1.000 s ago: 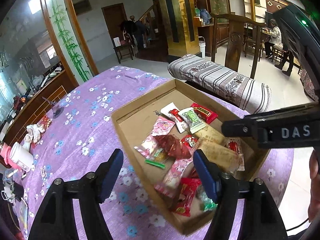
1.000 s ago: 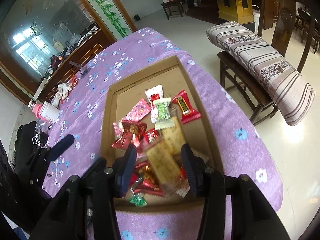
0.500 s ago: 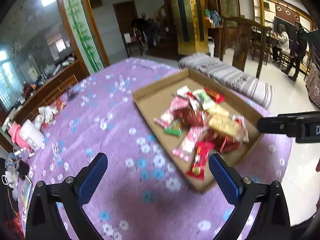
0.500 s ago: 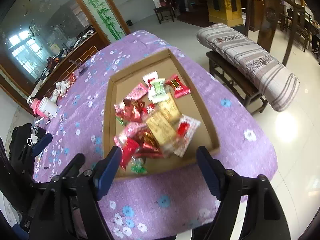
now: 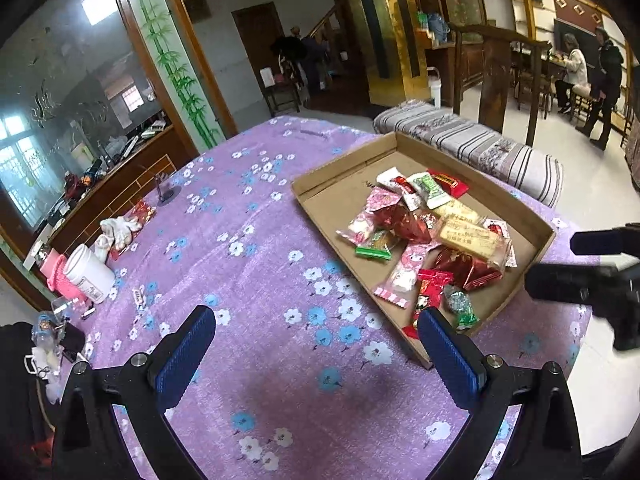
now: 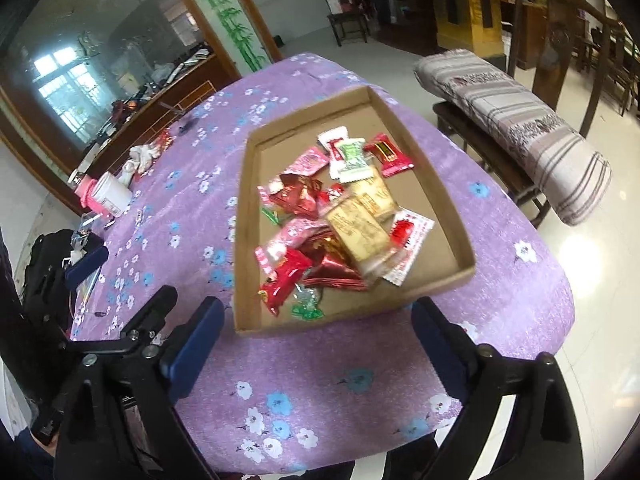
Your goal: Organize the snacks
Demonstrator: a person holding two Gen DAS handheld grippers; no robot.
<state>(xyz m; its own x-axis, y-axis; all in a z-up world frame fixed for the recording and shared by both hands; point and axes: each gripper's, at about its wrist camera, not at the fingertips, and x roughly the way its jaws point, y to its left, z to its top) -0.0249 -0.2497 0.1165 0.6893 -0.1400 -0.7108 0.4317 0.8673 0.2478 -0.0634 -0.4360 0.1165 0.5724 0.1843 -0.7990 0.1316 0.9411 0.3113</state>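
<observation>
While both grippers hung over the purple cloth, here's how it looked:

Left gripper (image 5: 320, 340): jaws spread wide, had just been opening, nothing between them but flowered cloth, low in its frame.
Right gripper (image 6: 316, 332): jaws wide apart too, just been opening, nothing gripped, sat right below the box's near edge.
Snacks (image 6: 332, 216): piled loosely in the cardboard box (image 6: 452, 208), center of the right view, right of center in the left view.
Counter (image 5: 256, 240): purple floral cover.
White jar (image 5: 90, 272): lay at the left edge.
</observation>
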